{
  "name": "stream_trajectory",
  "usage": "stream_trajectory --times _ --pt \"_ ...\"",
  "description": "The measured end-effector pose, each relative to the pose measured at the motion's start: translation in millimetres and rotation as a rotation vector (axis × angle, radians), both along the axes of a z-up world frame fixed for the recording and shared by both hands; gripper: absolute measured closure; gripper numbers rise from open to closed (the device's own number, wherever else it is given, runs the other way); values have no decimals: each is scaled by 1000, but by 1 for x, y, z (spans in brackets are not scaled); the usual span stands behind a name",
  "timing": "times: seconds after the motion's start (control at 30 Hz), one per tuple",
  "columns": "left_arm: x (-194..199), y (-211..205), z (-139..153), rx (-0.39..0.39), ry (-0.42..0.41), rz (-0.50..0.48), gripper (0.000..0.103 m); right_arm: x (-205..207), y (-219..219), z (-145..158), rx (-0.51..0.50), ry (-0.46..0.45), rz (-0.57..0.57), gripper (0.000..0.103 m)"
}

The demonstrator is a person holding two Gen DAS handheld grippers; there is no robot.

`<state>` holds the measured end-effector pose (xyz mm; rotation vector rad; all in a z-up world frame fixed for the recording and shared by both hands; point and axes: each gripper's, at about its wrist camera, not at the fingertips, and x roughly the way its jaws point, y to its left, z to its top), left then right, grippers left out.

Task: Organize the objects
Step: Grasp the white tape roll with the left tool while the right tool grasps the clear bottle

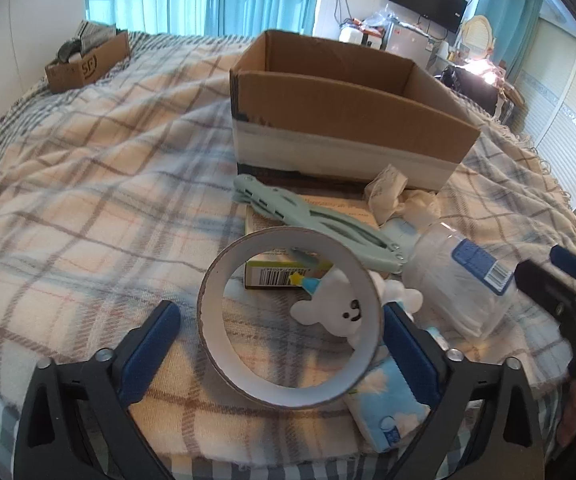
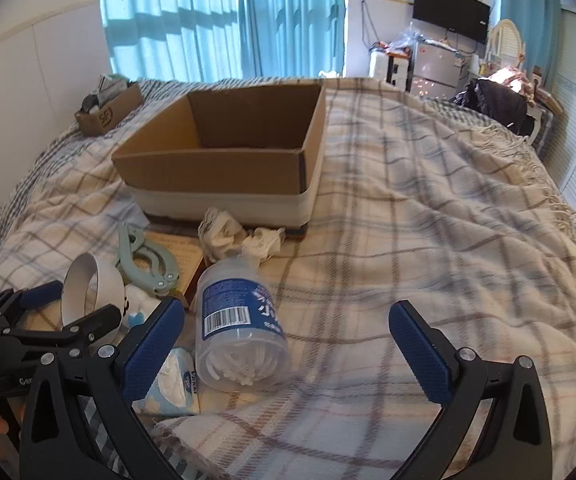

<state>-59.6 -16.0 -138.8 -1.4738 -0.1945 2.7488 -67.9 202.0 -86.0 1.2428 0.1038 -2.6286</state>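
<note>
An open cardboard box (image 1: 351, 120) stands on the plaid bed cover; it also shows in the right wrist view (image 2: 224, 168). A tape roll (image 1: 288, 394) stands on edge between my left gripper's open fingers (image 1: 409, 354); the right finger is at its rim, the left finger apart. My left gripper (image 1: 282, 340) shows in the right view (image 2: 68, 312) around the roll (image 2: 88, 280). A clear jar of cotton swabs (image 2: 240, 328) lies on its side just left of centre between my open right gripper's (image 2: 288, 344) fingers. A green clamp (image 1: 327, 224), white bear plush (image 1: 343, 308) and tissue pack (image 1: 387, 412) lie nearby.
A small box with a barcode (image 1: 276, 276) and a brown book (image 2: 184, 256) lie under the clamp. Crumpled white cloth (image 2: 240, 240) lies by the big box. A smaller cardboard box (image 1: 84, 64) with items sits at the far left. The bed edge with fringe (image 2: 547, 184) is at right.
</note>
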Motion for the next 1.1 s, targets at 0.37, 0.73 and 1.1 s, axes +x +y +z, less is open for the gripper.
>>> stream_trajectory --times 0.37,0.73,1.1 --pt "1 -12 15 24 13 25 20 -12 -32 -38 43 -124 107 21" --pt "12 -19 33 15 30 33 20 -4 -40 -36 82 -103 122 41" --pt "0 -16 89 20 130 -6 20 11 -38 56 52 119 138 42"
